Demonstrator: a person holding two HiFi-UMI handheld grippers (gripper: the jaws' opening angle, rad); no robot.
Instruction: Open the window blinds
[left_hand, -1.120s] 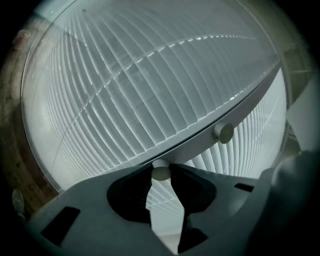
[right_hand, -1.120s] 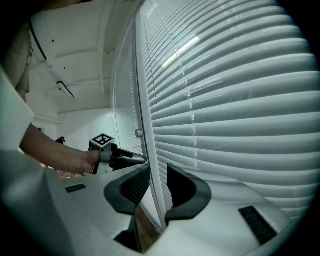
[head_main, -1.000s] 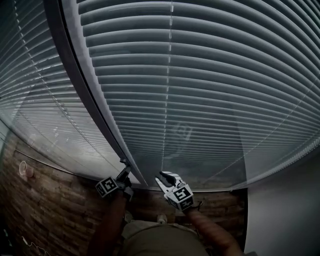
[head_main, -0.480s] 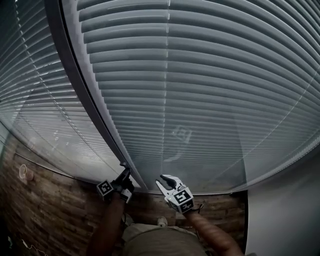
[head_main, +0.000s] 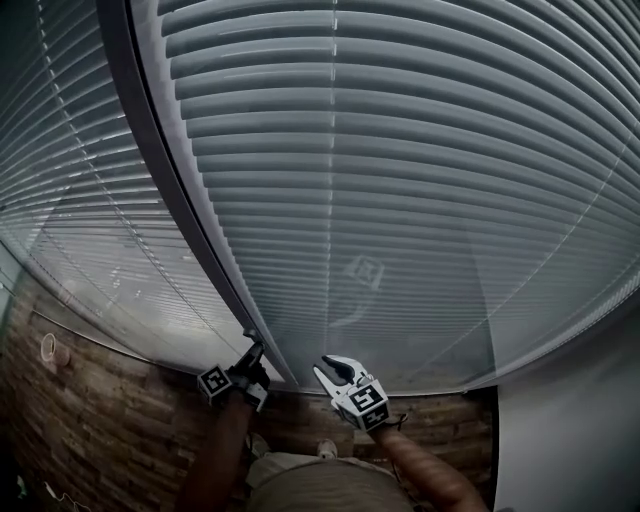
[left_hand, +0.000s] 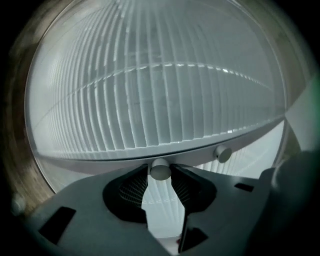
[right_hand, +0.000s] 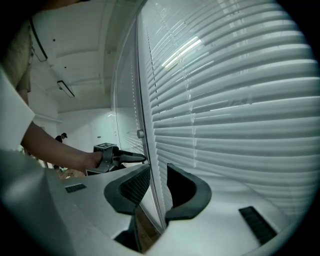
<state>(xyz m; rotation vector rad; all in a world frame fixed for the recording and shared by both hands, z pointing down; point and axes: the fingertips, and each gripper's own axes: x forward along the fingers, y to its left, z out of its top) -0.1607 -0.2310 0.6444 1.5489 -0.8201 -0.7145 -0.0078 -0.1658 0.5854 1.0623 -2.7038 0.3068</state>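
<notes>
Left blind panel (head_main: 70, 190) and right blind panel (head_main: 400, 200) side by side, upright post (head_main: 165, 190) between them. Brick wall (head_main: 90, 420) below both, plain wall (head_main: 575, 420) at far right. Left gripper (head_main: 249, 338) at the post's foot. Right gripper (head_main: 328, 364) just right of it, near right panel's lower edge. Knob (left_hand: 160, 169) between left gripper's jaw tips, touching both. Second knob (left_hand: 223, 153) to its right, on the same bar (left_hand: 192, 155). In the right gripper view, left gripper lies left, beyond the post.

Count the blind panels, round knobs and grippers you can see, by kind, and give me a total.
Blind panels: 2
Round knobs: 2
Grippers: 2
Total: 6
</notes>
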